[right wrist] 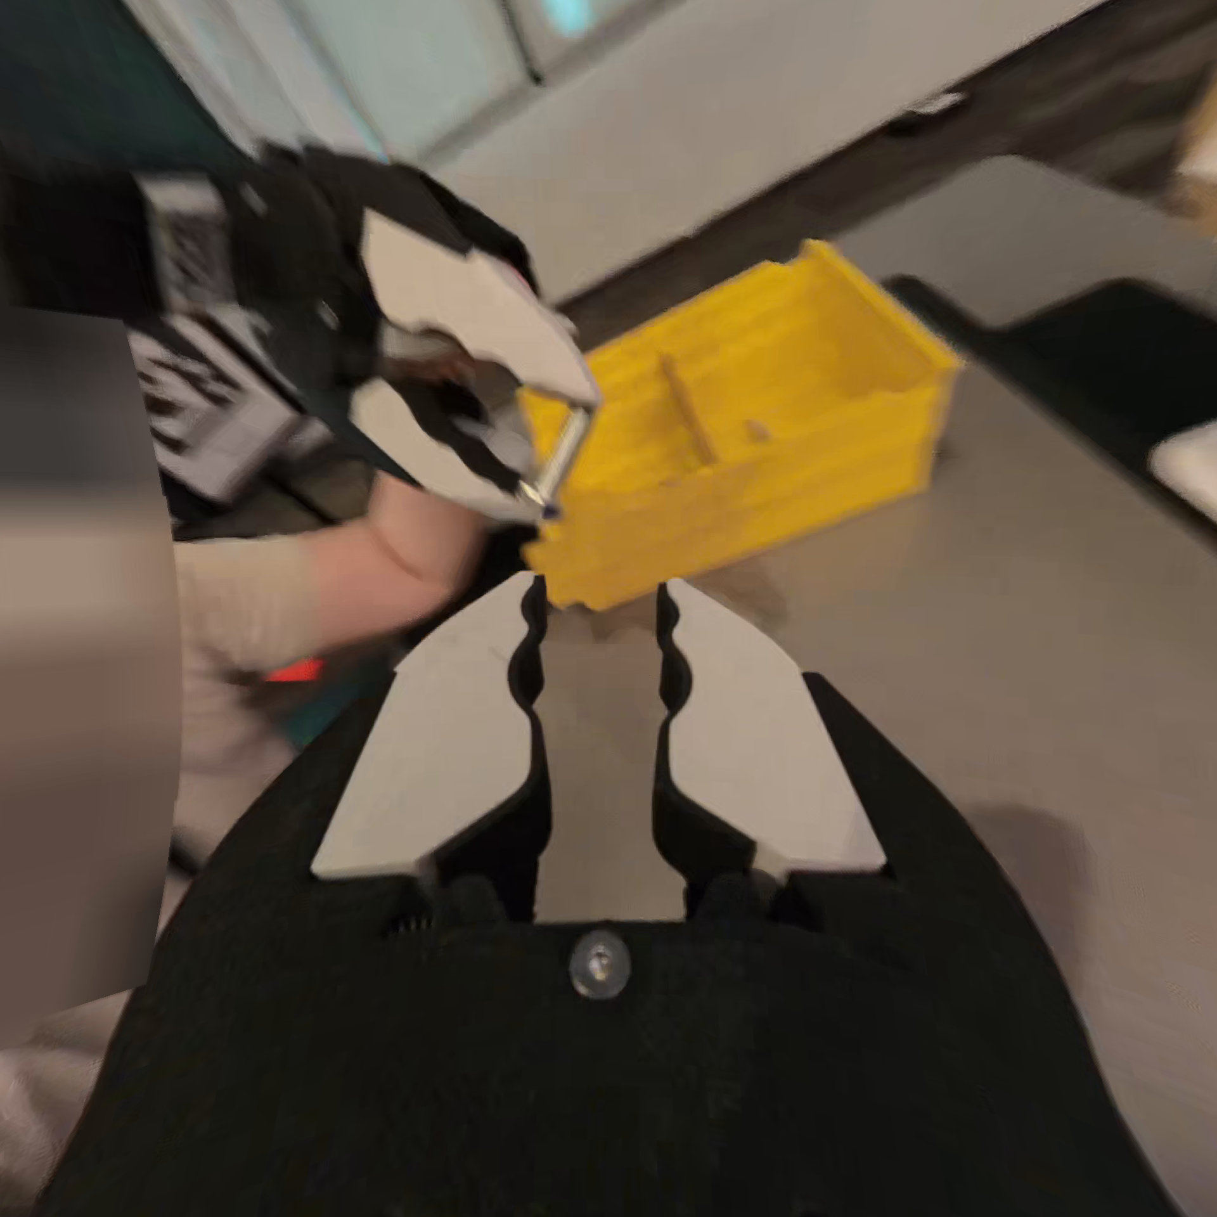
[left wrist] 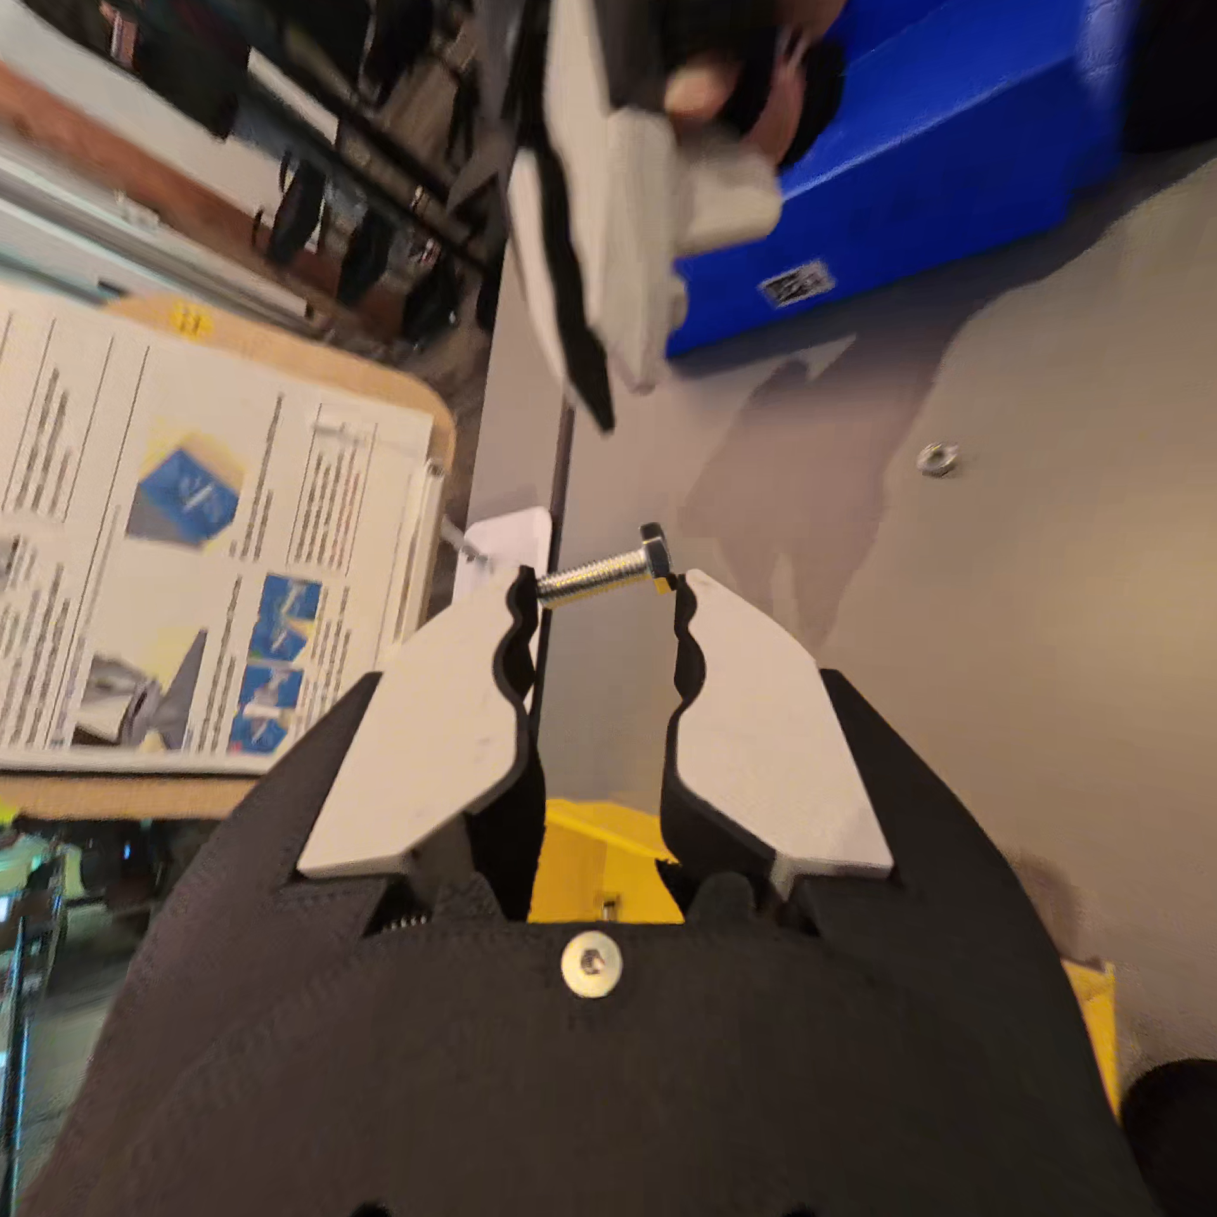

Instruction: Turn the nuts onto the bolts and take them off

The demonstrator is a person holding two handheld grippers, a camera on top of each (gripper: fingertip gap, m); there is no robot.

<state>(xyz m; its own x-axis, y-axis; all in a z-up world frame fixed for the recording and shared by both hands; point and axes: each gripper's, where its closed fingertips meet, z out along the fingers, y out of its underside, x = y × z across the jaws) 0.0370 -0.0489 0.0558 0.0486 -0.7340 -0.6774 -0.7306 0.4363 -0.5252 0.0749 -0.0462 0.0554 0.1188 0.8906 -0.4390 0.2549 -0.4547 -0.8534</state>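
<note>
Pinching a bolt [left wrist: 602, 576] lengthwise between its fingertips, the left gripper [left wrist: 600, 583] holds it off the grey table [left wrist: 988, 658], head toward the right finger. The right gripper [right wrist: 600, 586] has its fingers spread with nothing between them. A loose nut [left wrist: 938, 459] lies on the table near a blue bin [left wrist: 922, 197]. A yellow bin [right wrist: 757, 421] sits behind the held bolt, and a printed sheet [left wrist: 197, 527] lies beside the table's edge

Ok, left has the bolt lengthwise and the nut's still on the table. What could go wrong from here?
1. The bolt is pinched end to end between the left gripper's fingertips only; it could pivot or pop out.
2. The right gripper is open and empty; the small, flat nut may be hard to pick up.
</note>
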